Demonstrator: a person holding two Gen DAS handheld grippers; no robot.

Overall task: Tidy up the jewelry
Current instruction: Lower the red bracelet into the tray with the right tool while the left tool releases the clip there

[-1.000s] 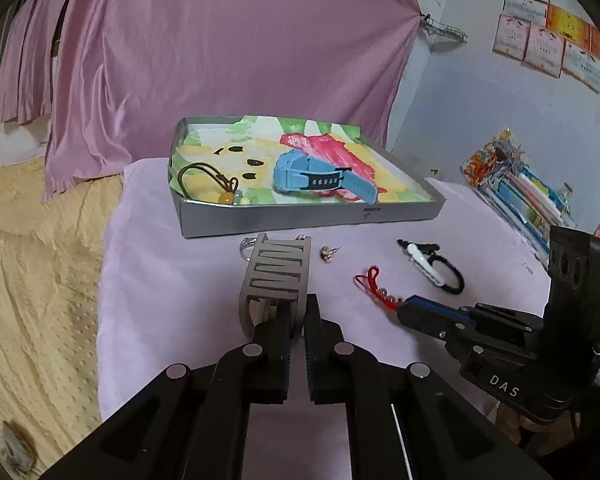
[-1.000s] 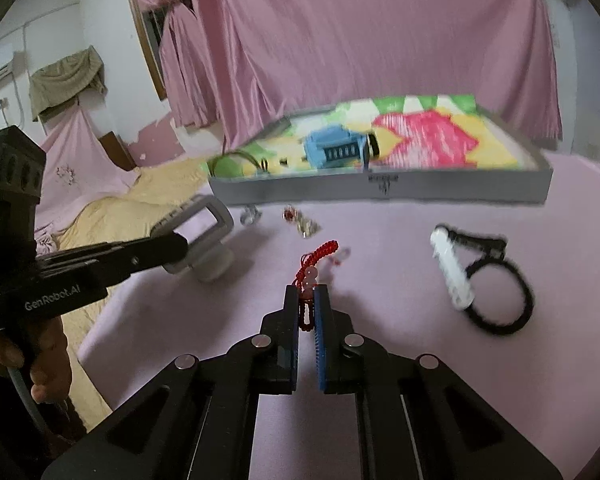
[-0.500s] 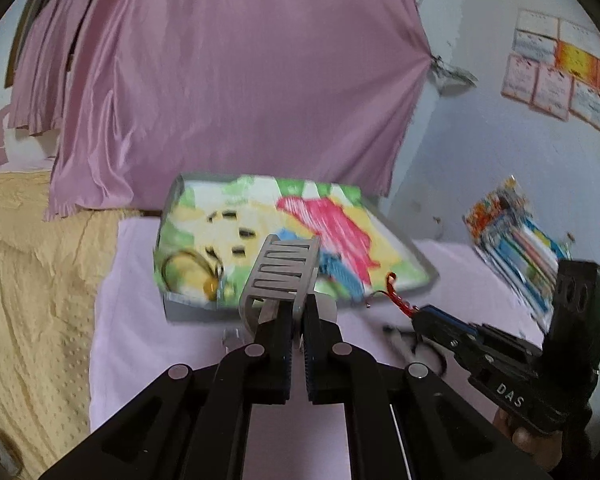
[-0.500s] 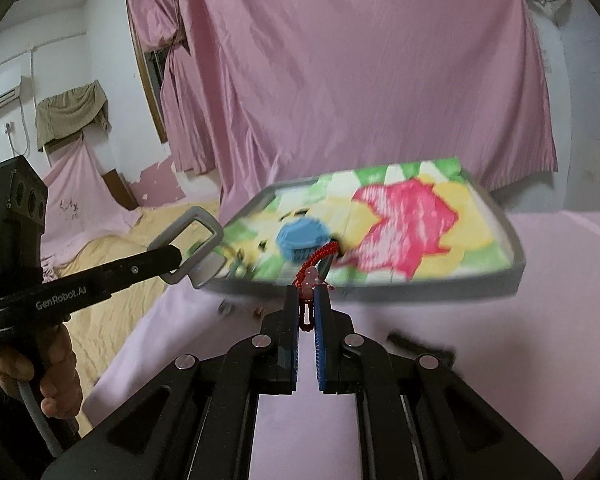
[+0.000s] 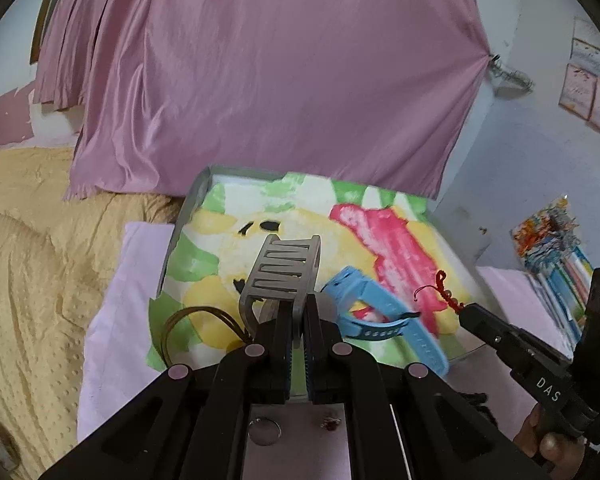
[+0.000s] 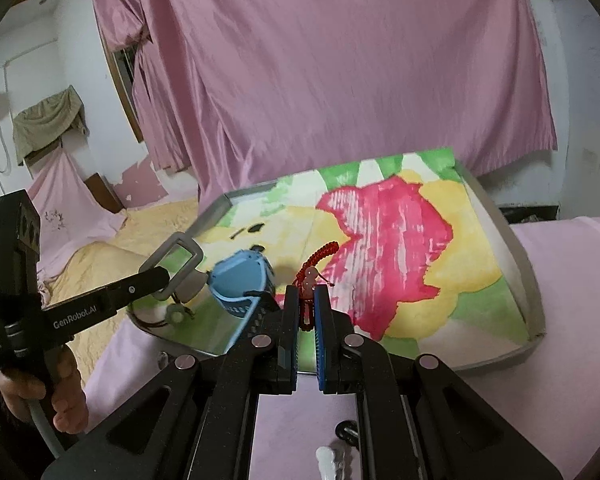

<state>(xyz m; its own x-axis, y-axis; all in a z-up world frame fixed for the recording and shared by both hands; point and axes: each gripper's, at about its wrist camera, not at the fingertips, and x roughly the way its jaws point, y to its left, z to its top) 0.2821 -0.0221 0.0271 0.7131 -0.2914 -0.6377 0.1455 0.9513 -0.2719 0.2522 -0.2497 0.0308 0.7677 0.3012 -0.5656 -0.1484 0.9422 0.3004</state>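
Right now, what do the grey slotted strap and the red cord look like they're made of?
Grey slotted strap: probably matte rubber or silicone, judging by its moulded slots and dull sheen. Red knotted cord: woven thread with pale beads, judging by its braided texture.

Black claws, blue-lined fingers

Both views evenly lit, soft diffuse indoor light, source not in frame. Shadows faint; a small soft one beside the blue watch on the tray. Mild sheen on the pink curtain. Strong fisheye bending, black vignette in all corners. Motion blur on tray print and blue watch strap in left wrist view; wall posters smeared. Close gripper bodies sharp
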